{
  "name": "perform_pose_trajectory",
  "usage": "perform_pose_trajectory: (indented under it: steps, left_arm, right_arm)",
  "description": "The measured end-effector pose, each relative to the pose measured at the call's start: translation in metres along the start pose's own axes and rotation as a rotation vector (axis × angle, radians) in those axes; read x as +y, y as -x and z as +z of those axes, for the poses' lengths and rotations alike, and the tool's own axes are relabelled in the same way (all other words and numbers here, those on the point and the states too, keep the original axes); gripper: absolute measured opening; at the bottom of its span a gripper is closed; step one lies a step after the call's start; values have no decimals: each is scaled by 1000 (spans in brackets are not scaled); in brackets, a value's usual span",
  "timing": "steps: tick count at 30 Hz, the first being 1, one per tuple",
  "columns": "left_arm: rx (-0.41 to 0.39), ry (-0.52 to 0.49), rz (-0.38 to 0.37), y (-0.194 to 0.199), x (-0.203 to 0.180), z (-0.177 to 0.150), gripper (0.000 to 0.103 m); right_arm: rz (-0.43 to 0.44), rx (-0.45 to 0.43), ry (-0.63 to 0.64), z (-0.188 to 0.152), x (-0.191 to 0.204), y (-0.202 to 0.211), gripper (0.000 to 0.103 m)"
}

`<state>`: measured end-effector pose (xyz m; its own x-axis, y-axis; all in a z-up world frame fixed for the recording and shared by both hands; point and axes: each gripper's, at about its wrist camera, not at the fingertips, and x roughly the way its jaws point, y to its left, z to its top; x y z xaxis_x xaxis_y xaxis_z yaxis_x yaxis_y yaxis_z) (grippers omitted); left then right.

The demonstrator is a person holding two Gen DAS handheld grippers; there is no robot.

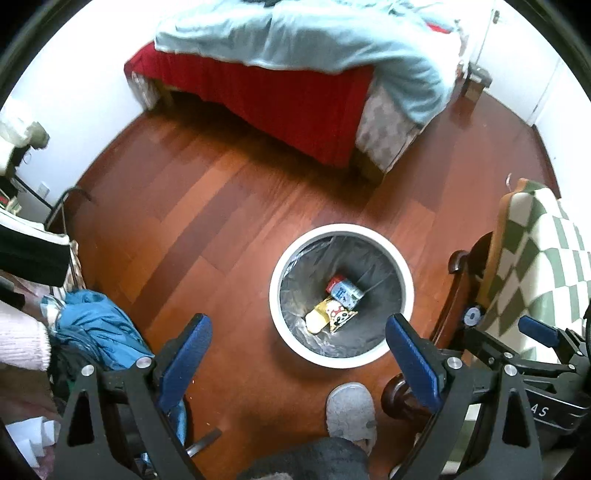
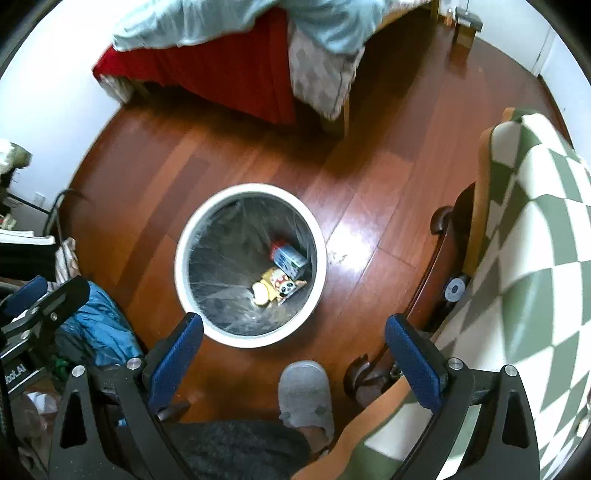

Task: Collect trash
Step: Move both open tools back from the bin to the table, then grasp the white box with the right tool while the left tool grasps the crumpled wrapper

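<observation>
1. Trash bin (image 1: pixel 341 236), round, white rim, clear liner, stands on the wood floor (image 1: pixel 192 206) in the open middle of the room, ahead of both grippers.
2. Inside at the bottom: a blue-and-white can with red end (image 1: pixel 345 291) lying on its side, touching a yellow printed wrapper (image 1: pixel 332 316) below it. Same pair in the right wrist view: can (image 2: pixel 290 256), wrapper (image 2: pixel 277 287).
3. Left gripper (image 1: pixel 299 345): jaws spread wide, nothing between the blue pads, held above the floor near the bin's near-left rim.
4. Right gripper (image 2: pixel 293 345): jaws spread wide, empty, bin (image 2: pixel 251 192) just ahead and slightly left.
5. Person's grey slipper (image 1: pixel 351 411) on the floor just short of the bin, dark trouser leg below it.
6. Right of the bin: dark curved wooden chair frame (image 2: pixel 439 225) with a green-and-white checked cushion (image 2: pixel 535 221); a small round blue-grey disc (image 2: pixel 455 288) sits at the cushion's edge.
7. Left: heap of blue fabric (image 1: pixel 96 328) on the floor, a thin black metal rack (image 1: pixel 64 206) behind it by the wall.
8. Far side: bed (image 1: pixel 280 103) with red skirt and pale blue cover (image 1: pixel 295 33), well apart from the bin.
9. Walls white; floor reddish-brown planks, glare patch right of the bin in the right view.
</observation>
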<state>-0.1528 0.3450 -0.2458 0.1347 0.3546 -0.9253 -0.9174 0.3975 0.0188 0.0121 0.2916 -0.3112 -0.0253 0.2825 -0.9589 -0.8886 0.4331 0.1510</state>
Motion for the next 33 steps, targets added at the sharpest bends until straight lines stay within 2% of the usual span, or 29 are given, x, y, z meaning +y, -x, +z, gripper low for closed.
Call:
perform_pose_trajectory:
  steps: [9, 11, 16, 18, 21, 23, 27, 28, 30, 32, 33]
  left_arm:
    - [-123, -30, -24, 97, -27, -25, 96]
    - [-150, -48, -35, 116, -43, -32, 96]
    - [-204, -127, -85, 141, -103, -47, 96]
    - [-192, -172, -100, 139, -137, -52, 96]
    - [-154, -246, -147, 127, -204, -63, 96]
    - [-129, -288, -170, 118, -244, -71, 96]
    - [-49, -393, -185, 80, -342, -92, 96]
    - [-35, -411, -184, 77, -359, -97, 96]
    - [-2, -449, -178, 59, -392, -106, 96]
    - [28, -484, -162, 43, -421, -115, 96]
    - [50, -504, -154, 32, -436, -119, 96]
  right_arm:
    - [147, -154, -100, -50, -30, 114, 100]
    - [189, -185, -146, -67, -46, 140, 100]
    - [197, -239, -249, -108, -108, 190, 100]
    - [169, -253, -295, -124, -144, 206, 100]
    - [82, -269, -389, -149, -213, 225, 100]
    - [16, -265, -480, -169, -272, 234, 100]
    - [-111, -244, -632, -202, -386, 232, 100]
    - [-128, -232, -654, -203, -402, 225, 100]
    - [-167, -187, -706, -212, -447, 210, 93]
    - [-175, -134, -752, -220, -488, 189, 78]
    - [-170, -118, -767, -223, -501, 182, 76]
